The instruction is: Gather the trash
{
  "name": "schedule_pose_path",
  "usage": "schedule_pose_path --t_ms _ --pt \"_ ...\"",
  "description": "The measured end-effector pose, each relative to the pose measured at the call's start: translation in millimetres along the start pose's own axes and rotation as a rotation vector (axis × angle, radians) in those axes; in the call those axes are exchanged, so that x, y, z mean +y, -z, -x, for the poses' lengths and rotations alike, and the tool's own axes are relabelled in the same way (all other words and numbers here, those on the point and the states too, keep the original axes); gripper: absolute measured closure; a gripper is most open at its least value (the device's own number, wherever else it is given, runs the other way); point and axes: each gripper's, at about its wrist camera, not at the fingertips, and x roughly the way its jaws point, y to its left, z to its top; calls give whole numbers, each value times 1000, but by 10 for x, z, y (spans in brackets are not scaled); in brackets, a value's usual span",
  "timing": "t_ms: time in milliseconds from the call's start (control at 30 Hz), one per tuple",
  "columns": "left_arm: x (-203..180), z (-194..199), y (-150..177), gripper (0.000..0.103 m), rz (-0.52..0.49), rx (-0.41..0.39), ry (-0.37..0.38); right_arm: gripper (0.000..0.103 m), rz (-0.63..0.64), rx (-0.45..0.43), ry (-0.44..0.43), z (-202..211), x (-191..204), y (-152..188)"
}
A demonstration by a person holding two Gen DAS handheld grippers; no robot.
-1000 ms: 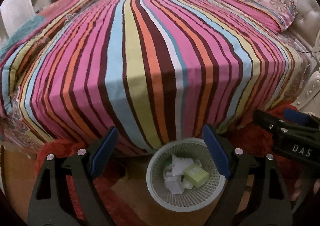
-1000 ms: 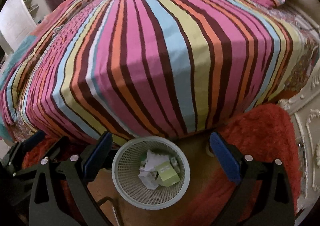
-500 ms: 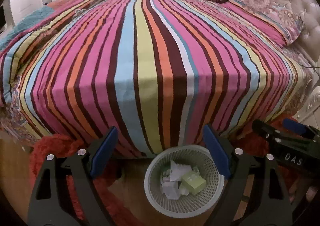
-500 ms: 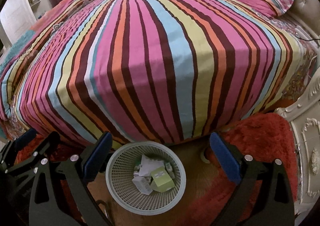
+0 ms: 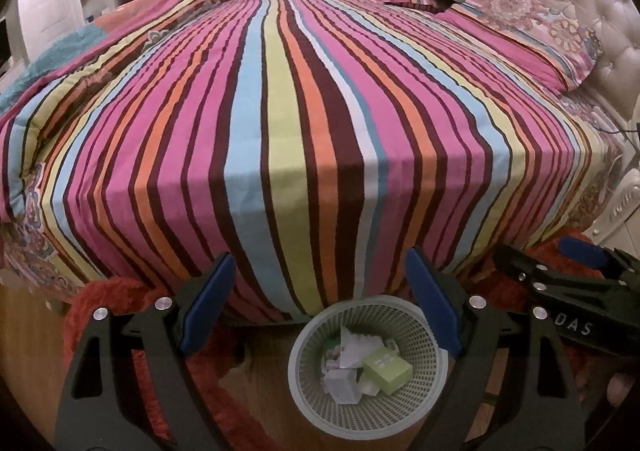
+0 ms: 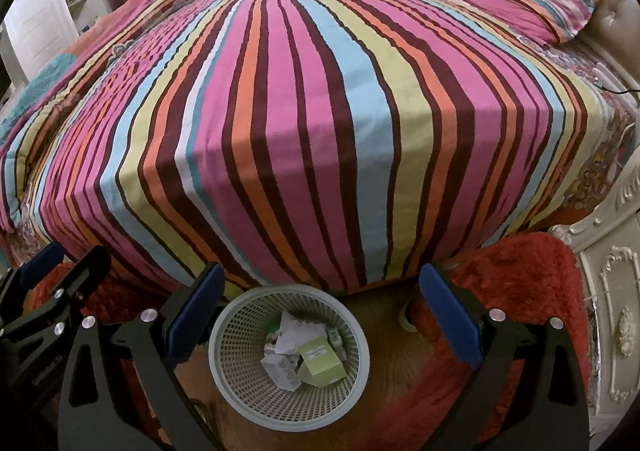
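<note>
A pale mesh waste basket (image 5: 434, 391) (image 6: 228, 367) stands on the wooden floor at the foot of the striped bed. Inside it lie a light green box (image 5: 387, 369) (image 6: 323, 365) and crumpled white papers (image 5: 352, 349) (image 6: 294, 335). My left gripper (image 5: 320, 311) hangs above the basket, open, with nothing between its blue pads. Its body also shows at the left edge of the right wrist view. My right gripper (image 6: 320, 311) is open and empty too, above and slightly right of the basket. The right gripper's black frame (image 5: 568, 291) reaches in from the right of the left wrist view.
The bed with the striped cover (image 5: 312, 99) fills most of both views. A red shaggy rug (image 6: 532, 283) lies on the floor beside the basket. A carved white cabinet (image 6: 616, 291) stands at the right. Pillows (image 5: 536, 39) rest against a tufted headboard.
Both views have tipped up slightly, so the basket sits lower in the frame and more of the bed's far end shows. Both grippers stay open and empty.
</note>
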Motion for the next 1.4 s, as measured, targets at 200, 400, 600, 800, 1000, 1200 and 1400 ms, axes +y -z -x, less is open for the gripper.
schedule_pose_path --t_ms 200,400,600,800,1000,1200,1400 --pt "-58 22 8 19 -20 -8 3 9 -3 5 -2 -4 -6 1" --pt "-39 18 17 19 -5 -3 -3 9 -3 6 -6 -13 -5 11" --pt "-6 14 14 19 7 -2 6 9 -3 8 -7 -21 -1 19" --pt "12 10 15 19 15 1 0 9 -1 10 -8 -22 14 23" --pt "1 -8 13 19 12 9 -8 9 -5 10 -7 -27 3 20" --pt "-9 -12 15 19 7 13 -6 9 -3 11 -8 -29 9 24" --pt "-6 -21 20 19 8 16 -8 9 2 16 -12 -35 22 30"
